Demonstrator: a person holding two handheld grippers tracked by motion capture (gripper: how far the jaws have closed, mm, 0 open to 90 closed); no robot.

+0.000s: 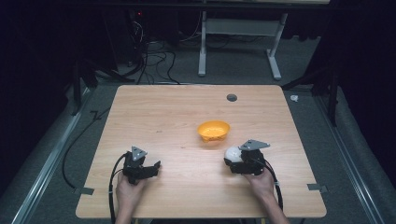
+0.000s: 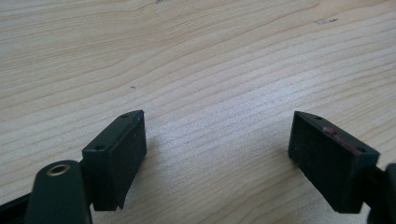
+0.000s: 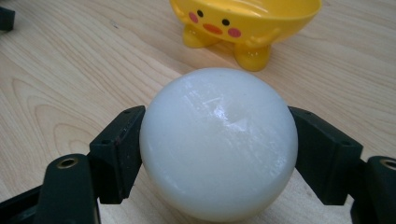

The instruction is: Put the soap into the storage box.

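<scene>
Fingers [image 3: 116,149] clamp white ball [image 3: 218,142] near yellow bowl [image 3: 247,21].

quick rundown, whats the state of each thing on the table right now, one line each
white ball: clamped between the right hand-held gripper's two jaws, just short of the bowl
right hand-held gripper: shut on the white ball
left hand-held gripper: open, nothing between its jaws, low over bare wood
yellow duck bowl: upright on its feet, looks empty, apart from both grippers
table: bare light wood around the bowl
</scene>
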